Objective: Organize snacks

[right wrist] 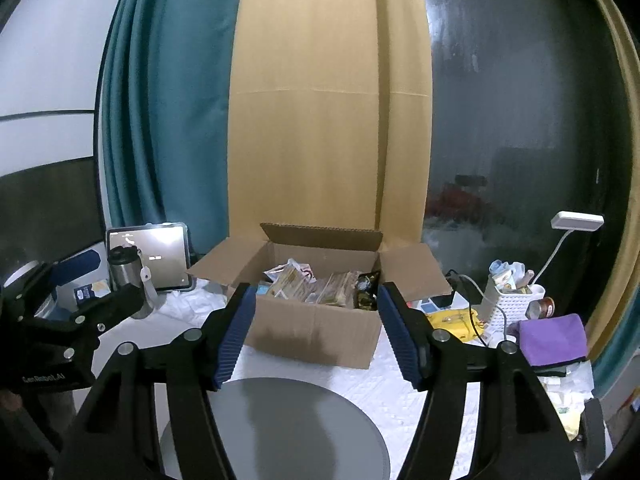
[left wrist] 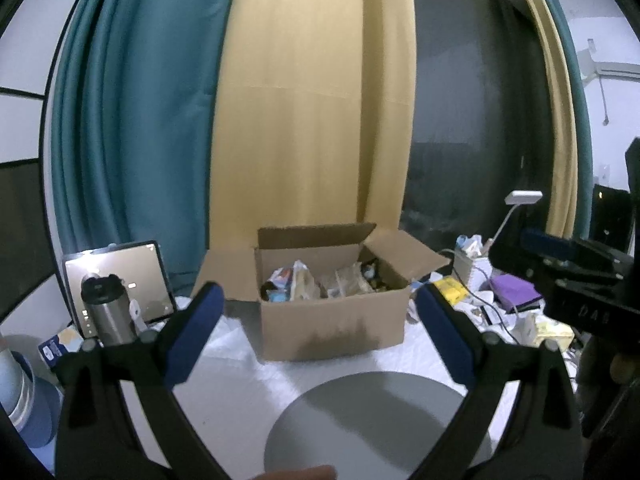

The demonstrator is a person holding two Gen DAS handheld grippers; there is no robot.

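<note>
An open cardboard box point(left wrist: 332, 320) point(right wrist: 312, 332) stands on the white-covered table, flaps spread, with several snack packets point(left wrist: 320, 284) point(right wrist: 316, 286) inside. A grey round plate point(left wrist: 372, 420) point(right wrist: 296, 428) lies bare in front of it. My left gripper point(left wrist: 320, 300) is open and empty, held above the plate facing the box. My right gripper point(right wrist: 314, 300) is open and empty, also facing the box. Each gripper shows at the edge of the other's view, the right one point(left wrist: 576, 276) and the left one point(right wrist: 76, 312).
A tablet point(left wrist: 116, 276) point(right wrist: 160, 252) and a steel flask point(left wrist: 108, 312) point(right wrist: 124, 270) stand left of the box. Right of it are a yellow packet point(right wrist: 456, 318), a white basket point(right wrist: 512, 304), a purple cloth point(right wrist: 552, 336), a desk lamp point(right wrist: 576, 222) and cables. Curtains hang behind.
</note>
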